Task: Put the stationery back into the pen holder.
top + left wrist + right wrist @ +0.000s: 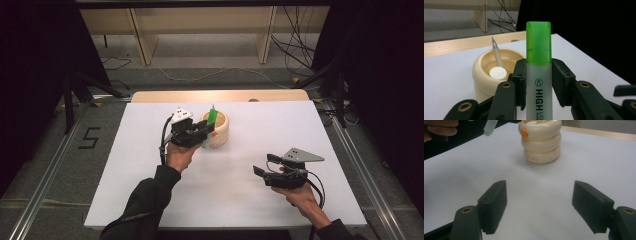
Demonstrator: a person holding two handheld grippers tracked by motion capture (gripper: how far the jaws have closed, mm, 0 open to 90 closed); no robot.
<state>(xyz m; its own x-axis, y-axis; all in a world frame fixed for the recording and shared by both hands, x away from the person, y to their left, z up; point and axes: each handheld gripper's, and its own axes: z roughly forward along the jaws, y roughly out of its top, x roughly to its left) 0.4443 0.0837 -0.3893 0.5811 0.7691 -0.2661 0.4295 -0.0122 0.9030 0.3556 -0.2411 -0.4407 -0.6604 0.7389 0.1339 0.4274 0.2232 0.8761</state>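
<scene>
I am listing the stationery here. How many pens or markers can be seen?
2. A green-capped highlighter is gripped upright in the left gripper. A white pen leans inside the cream holder; more may be hidden inside it.

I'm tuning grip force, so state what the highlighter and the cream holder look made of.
Highlighter: plastic, frosted see-through barrel with printed letters, glossy translucent green cap. Cream holder: probably glazed ceramic or smooth moulded plastic; its stacked rounded rings show a soft sheen, so I can't tell which.
</scene>
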